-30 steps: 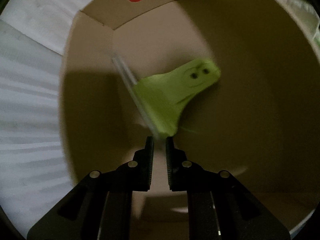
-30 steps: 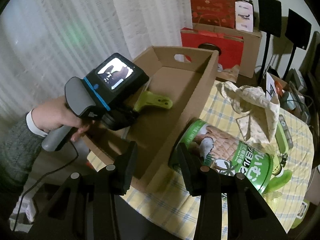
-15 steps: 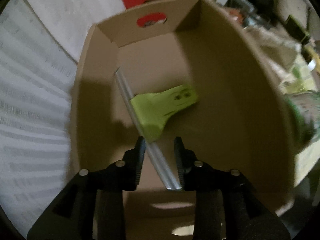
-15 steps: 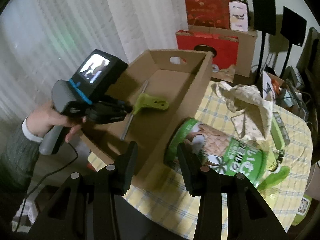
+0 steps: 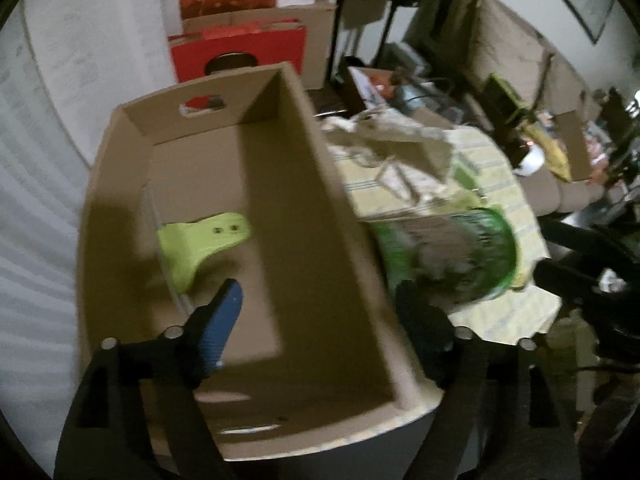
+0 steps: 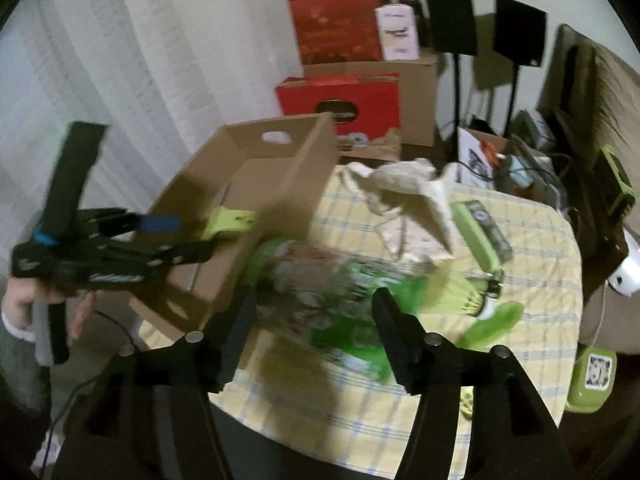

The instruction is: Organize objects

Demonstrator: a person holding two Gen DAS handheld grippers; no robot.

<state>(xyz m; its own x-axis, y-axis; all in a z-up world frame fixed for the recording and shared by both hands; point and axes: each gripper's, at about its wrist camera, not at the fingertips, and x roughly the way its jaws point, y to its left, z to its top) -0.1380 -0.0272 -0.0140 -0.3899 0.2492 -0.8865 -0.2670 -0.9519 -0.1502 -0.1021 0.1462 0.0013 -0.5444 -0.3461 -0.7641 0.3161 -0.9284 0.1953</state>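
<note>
Bench [image 6: 532, 280]: round top under a yellow checked cloth, crowded with goods.

Cardboard box [image 5: 320, 184]: long open tray with a hand-hole cut in its far end wall, standing along the bench's left edge, its near end reaching the front edge. Also seen from the right wrist [image 6: 296, 176].

Green squeegee [image 5: 200, 244]: lime handle with a metal blade strip, lying on the box floor against the left wall, toward the near half. From the right wrist only part of the handle shows over the box wall [image 6: 230, 220].

Green snack bag [image 6: 328, 292]: large, printed, lying on its side on the cloth just beside the box's right wall, near the front edge of the bench. Blurred in both views [image 5: 452, 256].

Cream cloth bag [image 6: 404, 196]: crumpled, mid-bench, behind the snack bag.

Green flat case [image 6: 480, 224]: toward the right edge of the bench, beyond the cloth bag.

Left tongs [image 5: 320, 308]: held above the near end of the box, jaws opening and already wide; nothing between them. One finger carries a blue pad [image 5: 224, 320]. Seen from the side in the right wrist view [image 6: 172, 236], gripped by a person's hand [image 6: 24, 304].

Right tongs [image 6: 316, 320]: held over the front edge of the bench, jaws opening; the snack bag lies ahead between the fingers, pads not pressing on it.
</note>
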